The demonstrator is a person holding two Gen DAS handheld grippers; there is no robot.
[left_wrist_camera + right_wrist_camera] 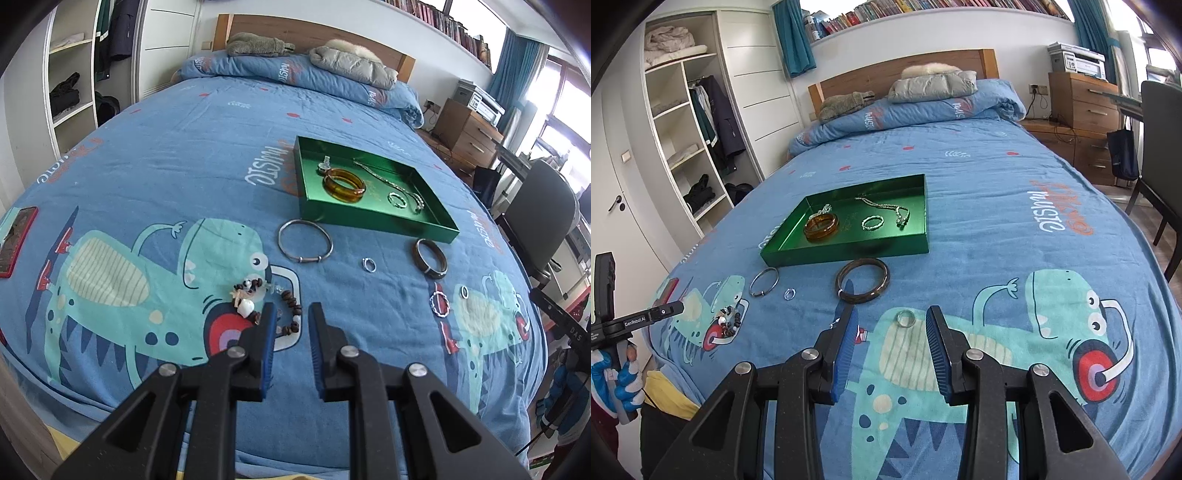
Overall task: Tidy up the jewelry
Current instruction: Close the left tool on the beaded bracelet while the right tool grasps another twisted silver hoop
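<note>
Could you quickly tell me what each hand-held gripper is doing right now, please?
Left hand-held gripper: open, holding nothing, by the beaded bracelet.
Right hand-held gripper: open, holding nothing, its fingers either side of a silver ring on the bed.

A bed (997,177) in a blue dinosaur quilt fills the room; open white wardrobe (683,122) at ten o'clock, wooden dresser (1082,103) (printer on top) at two, daylit window.

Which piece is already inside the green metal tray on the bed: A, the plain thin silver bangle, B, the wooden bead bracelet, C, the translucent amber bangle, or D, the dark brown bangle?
C: the translucent amber bangle lies inside the green metal tray; the other three rest on the blue dinosaur bedspread.
</note>
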